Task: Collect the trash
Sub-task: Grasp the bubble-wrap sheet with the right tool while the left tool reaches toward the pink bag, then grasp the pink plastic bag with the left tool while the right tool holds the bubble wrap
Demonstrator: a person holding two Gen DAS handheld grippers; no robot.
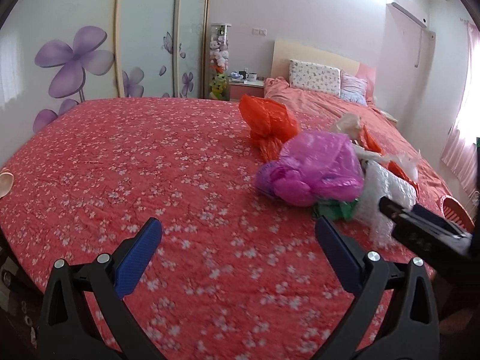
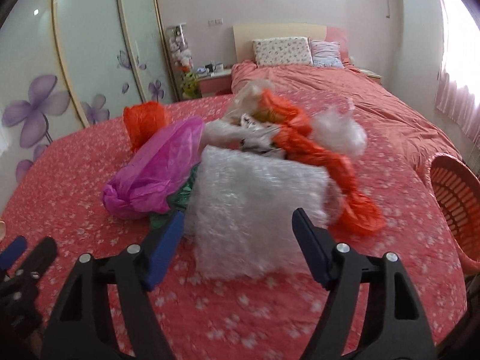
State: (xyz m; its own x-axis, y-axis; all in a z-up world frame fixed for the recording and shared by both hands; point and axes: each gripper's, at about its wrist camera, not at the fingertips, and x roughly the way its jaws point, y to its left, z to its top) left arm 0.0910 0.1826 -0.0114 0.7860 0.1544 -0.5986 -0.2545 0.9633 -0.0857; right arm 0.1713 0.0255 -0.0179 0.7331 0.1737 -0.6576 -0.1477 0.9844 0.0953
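I have my right tool [image 2: 237, 234] spread with nothing gripped, facing the bubble wrap [image 2: 255, 210], left tool [image 1: 237, 252] wide and empty beside that wrap to stay clear.

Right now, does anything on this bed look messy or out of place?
Yes. A heap of crumpled trash lies on the red floral bedspread: a pink plastic bag, orange bags, a green scrap and bubble wrap. One orange bag lies apart.
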